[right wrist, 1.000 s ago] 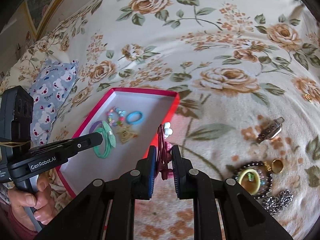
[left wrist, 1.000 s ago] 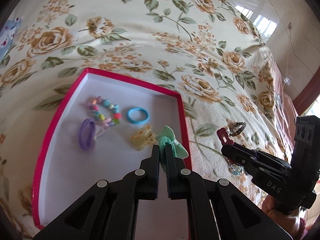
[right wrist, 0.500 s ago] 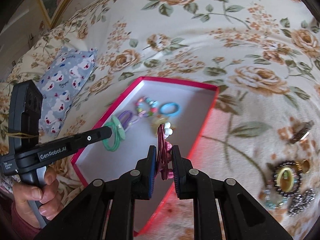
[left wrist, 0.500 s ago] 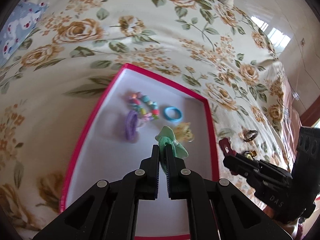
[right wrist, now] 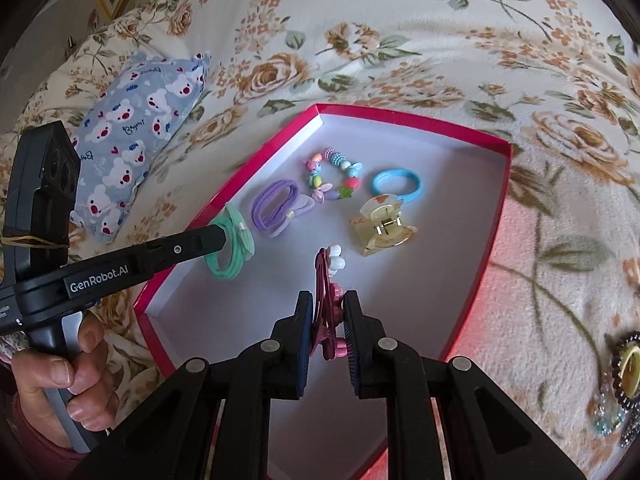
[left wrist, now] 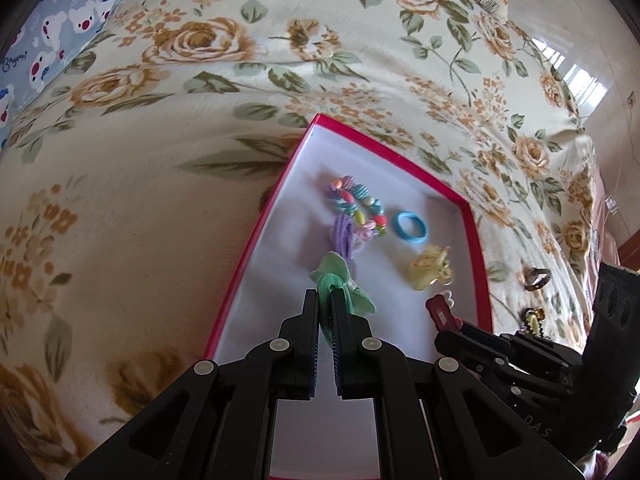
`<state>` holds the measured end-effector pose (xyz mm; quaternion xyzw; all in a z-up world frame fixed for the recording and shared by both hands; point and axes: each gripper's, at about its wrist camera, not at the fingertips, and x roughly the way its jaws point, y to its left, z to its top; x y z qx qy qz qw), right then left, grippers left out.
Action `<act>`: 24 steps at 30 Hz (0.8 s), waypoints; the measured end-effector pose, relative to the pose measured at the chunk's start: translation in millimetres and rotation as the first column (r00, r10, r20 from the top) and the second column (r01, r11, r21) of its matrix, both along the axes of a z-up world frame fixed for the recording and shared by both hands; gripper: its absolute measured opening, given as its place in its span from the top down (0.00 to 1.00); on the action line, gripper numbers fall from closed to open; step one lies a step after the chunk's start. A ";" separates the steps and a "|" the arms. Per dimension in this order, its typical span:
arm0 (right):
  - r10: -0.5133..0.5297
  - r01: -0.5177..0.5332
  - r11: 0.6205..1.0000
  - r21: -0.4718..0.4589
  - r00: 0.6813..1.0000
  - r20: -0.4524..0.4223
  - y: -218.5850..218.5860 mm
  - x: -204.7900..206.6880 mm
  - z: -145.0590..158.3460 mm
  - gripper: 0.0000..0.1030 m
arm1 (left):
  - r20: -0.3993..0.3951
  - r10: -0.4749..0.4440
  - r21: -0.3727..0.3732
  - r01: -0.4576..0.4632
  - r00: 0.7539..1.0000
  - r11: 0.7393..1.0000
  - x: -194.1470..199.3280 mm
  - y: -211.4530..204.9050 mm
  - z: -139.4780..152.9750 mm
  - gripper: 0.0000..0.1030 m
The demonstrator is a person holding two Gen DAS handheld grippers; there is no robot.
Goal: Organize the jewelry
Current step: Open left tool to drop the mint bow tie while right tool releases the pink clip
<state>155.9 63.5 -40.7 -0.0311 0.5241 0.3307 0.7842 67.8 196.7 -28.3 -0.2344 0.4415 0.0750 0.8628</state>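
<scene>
The left gripper point(left wrist: 325, 300) is clenched on a mint-green hair tie point(left wrist: 340, 284), held above the white floor of the red-rimmed box point(left wrist: 256, 252); in the right wrist view the tie hangs as a loop from that gripper's tip at about 9 o'clock, just inside the box's left wall. The right gripper point(right wrist: 325, 304) is clamped on a magenta hair clip point(right wrist: 325, 280) with a white flower at its tip, also over the box floor.

Beyond the clip, at 1 o'clock, a translucent yellow claw clip point(right wrist: 382, 228) lies in the box. At 11 o'clock lies a purple hair tie point(right wrist: 276, 208). Farther on sit a multicoloured bead bracelet point(right wrist: 334, 176) and, to its right, a blue hair tie point(right wrist: 396, 184).

Outside the box, at 4 o'clock, more jewelry point(right wrist: 624, 368) rests on the floral blanket point(right wrist: 400, 40). At 10 o'clock lies a blue bear-print pillow point(right wrist: 140, 120). A hand point(right wrist: 68, 376) grips the left tool's handle.
</scene>
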 end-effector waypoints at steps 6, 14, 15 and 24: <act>0.013 -0.013 0.999 -0.030 1.000 -0.007 7.5 3.1 -10.2 0.85 | -0.040 0.000 0.021 0.001 0.999 1.000 14.0 1.2 -14.3 0.96; 0.026 -0.026 0.998 -0.051 1.000 -0.002 12.7 4.1 -13.8 0.85 | -0.048 -0.002 0.003 0.002 0.999 1.000 17.4 1.6 -21.8 0.93; 0.028 -0.028 0.998 -0.055 1.000 -0.001 13.5 4.1 -14.1 0.85 | -0.048 -0.002 0.001 0.002 0.999 1.000 17.8 1.8 -21.7 0.92; 0.039 -0.039 0.997 -0.065 0.999 0.005 15.0 4.5 -14.4 0.84 | -0.049 -0.001 -0.001 0.001 0.999 1.000 15.9 -0.2 -18.6 0.84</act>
